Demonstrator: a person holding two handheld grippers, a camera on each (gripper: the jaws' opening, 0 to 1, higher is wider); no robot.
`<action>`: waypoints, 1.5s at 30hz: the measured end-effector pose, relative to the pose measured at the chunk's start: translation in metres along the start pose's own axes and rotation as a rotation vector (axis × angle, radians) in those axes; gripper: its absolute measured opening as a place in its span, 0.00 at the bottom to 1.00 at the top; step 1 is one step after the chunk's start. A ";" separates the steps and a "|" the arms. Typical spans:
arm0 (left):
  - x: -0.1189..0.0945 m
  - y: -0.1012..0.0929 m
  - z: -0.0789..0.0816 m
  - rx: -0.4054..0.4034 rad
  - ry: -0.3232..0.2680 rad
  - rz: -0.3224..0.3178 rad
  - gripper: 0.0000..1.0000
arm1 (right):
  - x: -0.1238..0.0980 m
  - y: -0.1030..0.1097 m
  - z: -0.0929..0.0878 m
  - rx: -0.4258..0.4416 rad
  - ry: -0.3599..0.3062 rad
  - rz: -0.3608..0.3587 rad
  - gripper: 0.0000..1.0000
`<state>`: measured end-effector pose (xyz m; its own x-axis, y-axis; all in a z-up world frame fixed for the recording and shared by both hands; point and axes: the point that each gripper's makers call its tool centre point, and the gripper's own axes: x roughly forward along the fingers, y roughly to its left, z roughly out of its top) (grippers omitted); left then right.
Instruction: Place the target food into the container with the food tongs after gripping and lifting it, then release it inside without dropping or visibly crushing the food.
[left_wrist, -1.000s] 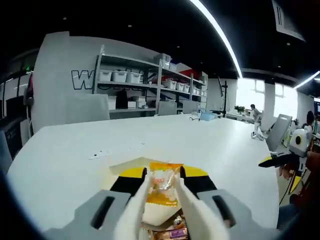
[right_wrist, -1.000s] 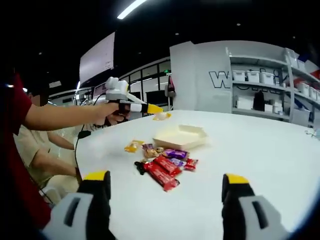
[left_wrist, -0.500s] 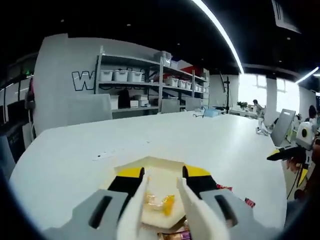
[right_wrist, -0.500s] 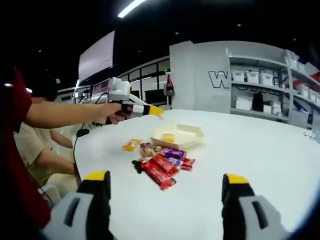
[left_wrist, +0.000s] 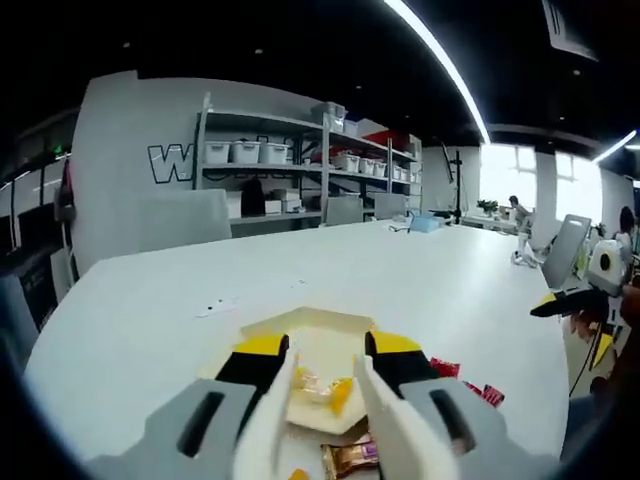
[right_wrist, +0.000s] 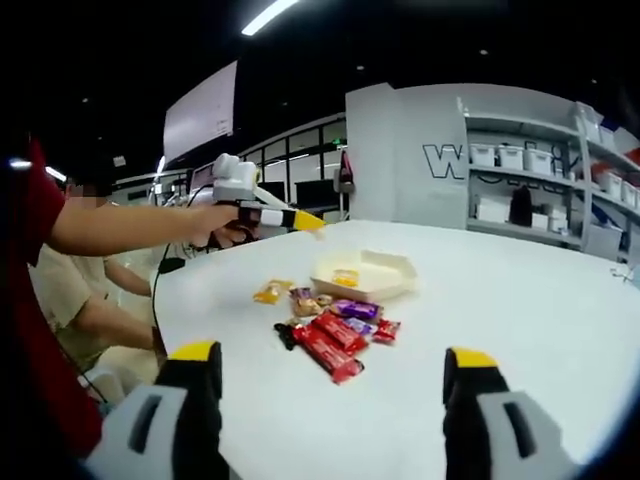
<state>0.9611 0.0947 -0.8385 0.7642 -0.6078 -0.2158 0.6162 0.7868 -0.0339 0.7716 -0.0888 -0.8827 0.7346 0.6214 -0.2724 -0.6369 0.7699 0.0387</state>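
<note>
Release step done: candy (left_wrist: 322, 388) lying in tray (left_wrist: 268, 328), left gripper (left_wrist: 322, 392) parted, empty. Right gripper (right_wrist: 330, 400) wide (idle). Next: another piece from the pile (right_wrist: 335, 325).

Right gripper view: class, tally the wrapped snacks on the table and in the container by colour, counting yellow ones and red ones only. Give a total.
Yellow packets: 2
Red packets: 3
Total: 5

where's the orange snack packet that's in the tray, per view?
Left gripper view: orange snack packet lies in the cream tray, low centre, between the left tongs.
Right gripper view: same packet sits in the tray's left part, mid-frame.
Shared landmark: shelving unit with white bins.
</note>
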 end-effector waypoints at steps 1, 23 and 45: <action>-0.001 0.000 0.000 -0.004 -0.001 0.001 0.29 | 0.000 0.000 0.000 -0.001 -0.001 0.002 0.91; -0.029 -0.007 -0.034 -0.031 0.037 0.014 0.29 | 0.001 0.010 -0.001 0.003 0.000 0.030 0.90; -0.050 -0.007 -0.075 -0.073 0.086 0.030 0.29 | 0.006 0.019 -0.004 0.004 0.011 0.061 0.88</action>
<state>0.9049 0.1276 -0.9003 0.7611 -0.5745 -0.3010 0.5751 0.8124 -0.0963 0.7631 -0.0711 -0.8871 0.6918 0.6656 -0.2799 -0.6796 0.7312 0.0592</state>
